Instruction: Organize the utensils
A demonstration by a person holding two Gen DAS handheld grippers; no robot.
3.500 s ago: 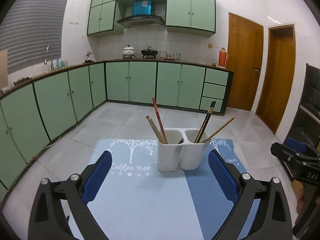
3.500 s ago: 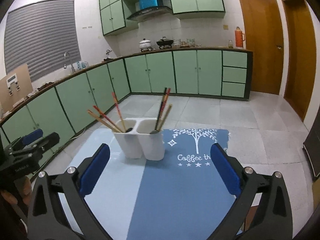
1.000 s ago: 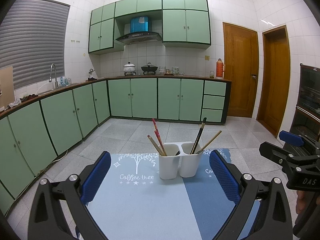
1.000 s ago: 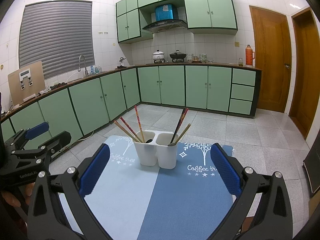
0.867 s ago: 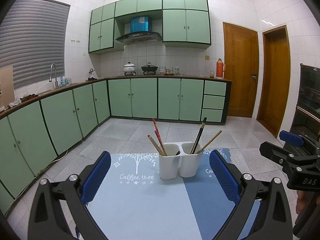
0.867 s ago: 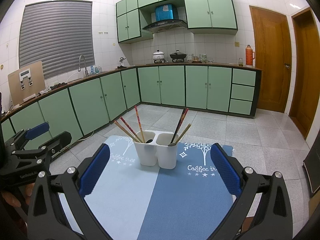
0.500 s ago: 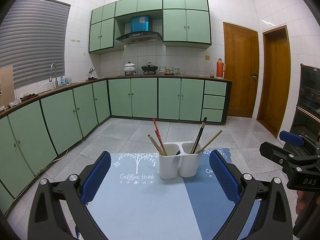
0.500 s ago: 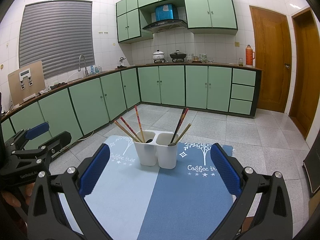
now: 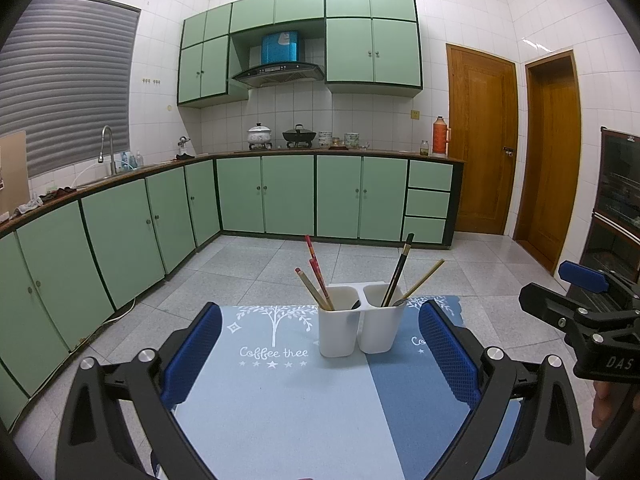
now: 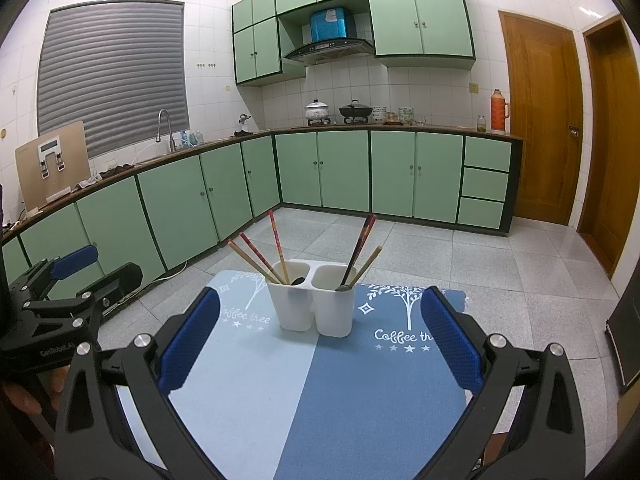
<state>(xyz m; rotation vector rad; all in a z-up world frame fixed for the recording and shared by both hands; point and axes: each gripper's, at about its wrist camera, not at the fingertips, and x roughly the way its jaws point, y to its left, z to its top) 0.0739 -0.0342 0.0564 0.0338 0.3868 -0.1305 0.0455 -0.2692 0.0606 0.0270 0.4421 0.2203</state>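
A white two-compartment utensil holder (image 9: 360, 322) (image 10: 316, 300) stands at the far middle of a blue two-tone mat (image 9: 280, 408) (image 10: 328, 392). Its left compartment holds red and wooden chopsticks (image 9: 314, 280) (image 10: 260, 256) and a dark spoon. Its right compartment holds dark and wooden chopsticks (image 9: 400, 274) (image 10: 360, 250) and a spoon. My left gripper (image 9: 320, 354) is open and empty, held back from the holder. My right gripper (image 10: 320, 342) is open and empty, also short of the holder. Each gripper shows at the edge of the other's view.
The mat covers a table with a grey tiled floor (image 9: 256, 264) beyond. Green cabinets (image 9: 288, 196) run along the back and left walls. Two wooden doors (image 9: 480, 140) stand at the right. A dark appliance (image 9: 616, 200) is at the far right.
Both grippers have lifted and levelled since 3.5 s ago, so the holder sits lower and farther in view. Over the last second nothing has visibly moved.
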